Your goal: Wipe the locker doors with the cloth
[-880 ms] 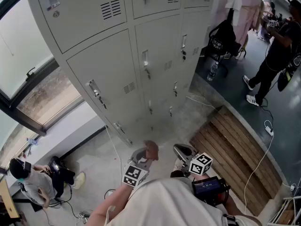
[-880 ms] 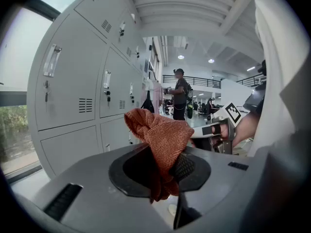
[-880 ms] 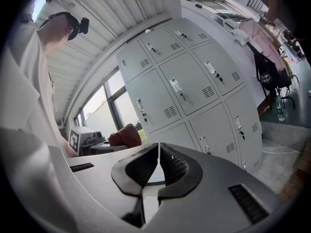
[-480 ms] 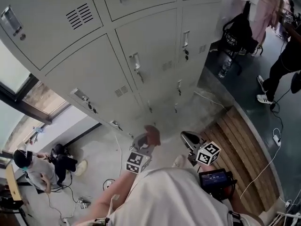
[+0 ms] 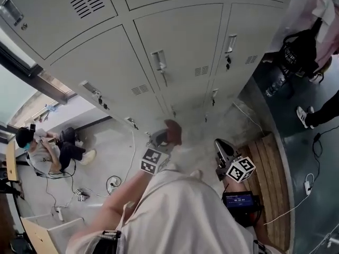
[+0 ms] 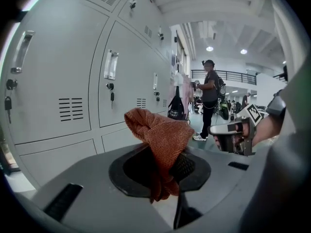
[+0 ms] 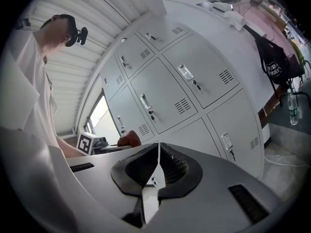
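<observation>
The left gripper (image 5: 165,138) is clamped on a rust-red cloth (image 5: 173,130). In the left gripper view the jaws pinch the cloth (image 6: 163,139) near its lower part. Its long axis runs roughly upright out of the left gripper (image 6: 166,168). The bunched, folded top leans to the left, toward the grey locker doors (image 6: 58,76), and a short end hangs below the jaws. The cloth stands apart from the doors there.

From the head view the cloth points forward past the gripper, toward the foot of the locker doors (image 5: 180,52), in front of the lowest row. The left marker cube (image 5: 152,161) sits behind it on the gripper.

The right gripper (image 5: 221,148) is held beside the left, a little to the right and well apart from the lockers. Its jaws are closed together with only a thin slit between them and nothing in them, as the right gripper view (image 7: 158,166) shows. That view looks up at the locker doors (image 7: 194,89), with the cloth (image 7: 127,141) at its left.

A wooden slat platform (image 5: 267,168) lies on the floor at the right. A black bag (image 5: 299,52) hangs beside the end of the lockers. A person (image 5: 42,148) sits on the floor at the far left.
</observation>
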`<state>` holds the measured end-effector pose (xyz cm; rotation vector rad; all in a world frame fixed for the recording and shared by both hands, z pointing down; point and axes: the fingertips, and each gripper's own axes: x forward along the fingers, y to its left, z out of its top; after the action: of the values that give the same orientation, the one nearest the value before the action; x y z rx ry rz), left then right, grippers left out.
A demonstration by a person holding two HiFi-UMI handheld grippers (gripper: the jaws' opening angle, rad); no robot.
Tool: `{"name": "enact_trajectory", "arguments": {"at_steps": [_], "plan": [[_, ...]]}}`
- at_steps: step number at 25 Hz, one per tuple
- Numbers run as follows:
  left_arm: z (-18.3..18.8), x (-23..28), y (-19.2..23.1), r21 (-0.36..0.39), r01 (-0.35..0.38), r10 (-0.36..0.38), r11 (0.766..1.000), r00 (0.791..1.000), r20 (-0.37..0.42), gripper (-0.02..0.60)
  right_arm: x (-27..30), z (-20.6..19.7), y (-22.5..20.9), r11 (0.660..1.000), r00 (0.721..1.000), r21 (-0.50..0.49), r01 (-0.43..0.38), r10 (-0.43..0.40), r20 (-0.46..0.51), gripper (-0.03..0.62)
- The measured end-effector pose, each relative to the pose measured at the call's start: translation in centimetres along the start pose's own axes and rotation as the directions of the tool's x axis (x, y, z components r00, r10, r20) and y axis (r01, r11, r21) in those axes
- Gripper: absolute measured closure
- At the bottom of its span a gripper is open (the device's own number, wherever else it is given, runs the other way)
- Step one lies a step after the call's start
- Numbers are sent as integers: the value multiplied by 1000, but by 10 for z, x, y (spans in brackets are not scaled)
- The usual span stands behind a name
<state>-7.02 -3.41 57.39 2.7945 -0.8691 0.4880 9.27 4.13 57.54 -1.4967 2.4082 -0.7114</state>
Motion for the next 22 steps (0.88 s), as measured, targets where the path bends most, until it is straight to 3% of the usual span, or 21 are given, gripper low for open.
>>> {"name": "enact_trajectory", "arguments": {"at_steps": [5,10,16,18,22], "plan": [[8,19,39,-36,-89,90,995,996,24,495,14,-6,-16,1000,1000,14,2,-2,-30,571],[27,44,101,-60,-210,213,976,976,52,495,25,0,-33,999,998,8,39,-39,-43,571],[59,77,160,-17,-370,369,929,922,121,495,32,26,-58,994,993,-24,107,-108,-43,571],[61,83,167,5,-390,386,921,912,139,495,39,30,-60,992,991,-26,125,-126,-37,571],[60,94,163,-8,-369,366,929,918,154,495,49,32,-63,987,987,-27,159,-160,-33,571]]}}
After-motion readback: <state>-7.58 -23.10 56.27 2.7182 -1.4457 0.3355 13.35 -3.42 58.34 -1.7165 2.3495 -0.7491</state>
